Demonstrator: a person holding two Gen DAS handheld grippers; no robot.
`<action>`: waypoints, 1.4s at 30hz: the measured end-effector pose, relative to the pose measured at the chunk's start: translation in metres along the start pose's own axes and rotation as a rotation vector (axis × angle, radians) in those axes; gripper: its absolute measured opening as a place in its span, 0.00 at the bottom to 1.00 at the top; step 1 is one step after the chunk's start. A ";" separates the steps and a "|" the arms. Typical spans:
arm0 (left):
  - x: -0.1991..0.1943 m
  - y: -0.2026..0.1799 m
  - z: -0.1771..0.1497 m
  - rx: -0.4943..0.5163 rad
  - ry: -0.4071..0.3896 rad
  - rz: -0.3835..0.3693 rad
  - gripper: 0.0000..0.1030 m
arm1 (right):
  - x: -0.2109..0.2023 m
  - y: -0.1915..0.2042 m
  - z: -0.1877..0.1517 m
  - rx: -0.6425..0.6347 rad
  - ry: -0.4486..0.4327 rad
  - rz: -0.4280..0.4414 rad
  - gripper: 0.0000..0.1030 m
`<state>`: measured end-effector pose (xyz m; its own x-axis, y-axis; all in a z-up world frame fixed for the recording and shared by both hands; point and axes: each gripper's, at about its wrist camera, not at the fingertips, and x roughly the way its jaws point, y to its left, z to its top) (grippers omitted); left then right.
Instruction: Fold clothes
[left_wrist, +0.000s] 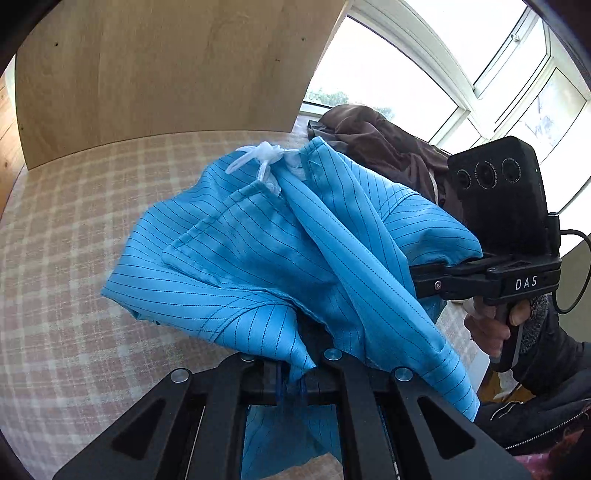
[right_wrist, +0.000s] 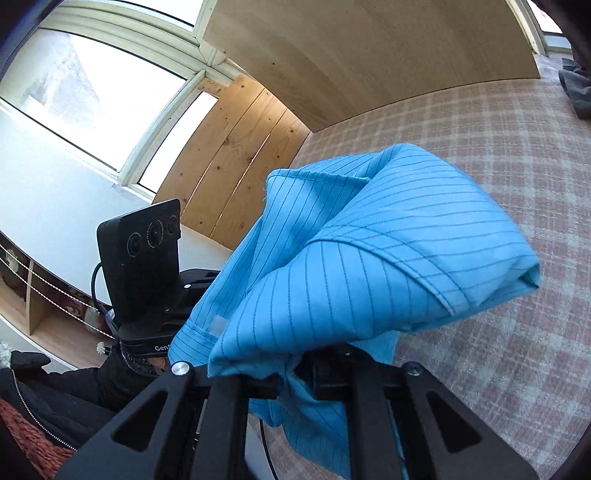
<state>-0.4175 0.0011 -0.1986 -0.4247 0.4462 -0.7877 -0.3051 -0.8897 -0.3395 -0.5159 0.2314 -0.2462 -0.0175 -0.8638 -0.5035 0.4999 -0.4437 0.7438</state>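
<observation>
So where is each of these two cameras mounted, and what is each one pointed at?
Left wrist view: sits on the left tongs, looking down at the blue striped garment they pinch, over the checked cover; the person's right hand shows, holding the right tongs.
Right wrist view: sits on the right tongs, looking over the same garment toward the wooden panel; a dark sleeve shows.
Shared: garment, checked cover, wooden panel, windows.

The blue garment (left_wrist: 280, 251) is thin, smooth woven cloth with fine dark pinstripes and a faint sheen. Its white drawstring (left_wrist: 258, 162) looks soft. The checked bed cover (left_wrist: 74, 229) is matt, slightly fuzzy fabric. The headboard (left_wrist: 166, 74) is pale, smooth wood. Both tools are matt black plastic with shiny metal rivets (left_wrist: 180, 376).
</observation>
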 end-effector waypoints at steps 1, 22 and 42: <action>-0.013 0.012 0.003 0.008 -0.016 0.019 0.05 | 0.008 0.007 0.010 -0.015 -0.003 0.005 0.10; 0.021 0.287 0.044 -0.169 0.119 0.453 0.24 | 0.229 -0.045 0.154 0.068 0.176 -0.155 0.08; -0.005 0.251 -0.010 -0.067 0.184 0.448 0.31 | 0.219 0.008 0.086 -0.159 0.259 -0.221 0.22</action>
<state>-0.4835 -0.2251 -0.2853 -0.3423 -0.0011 -0.9396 -0.0684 -0.9973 0.0261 -0.5901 0.0181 -0.3129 0.0691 -0.6534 -0.7539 0.6372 -0.5526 0.5373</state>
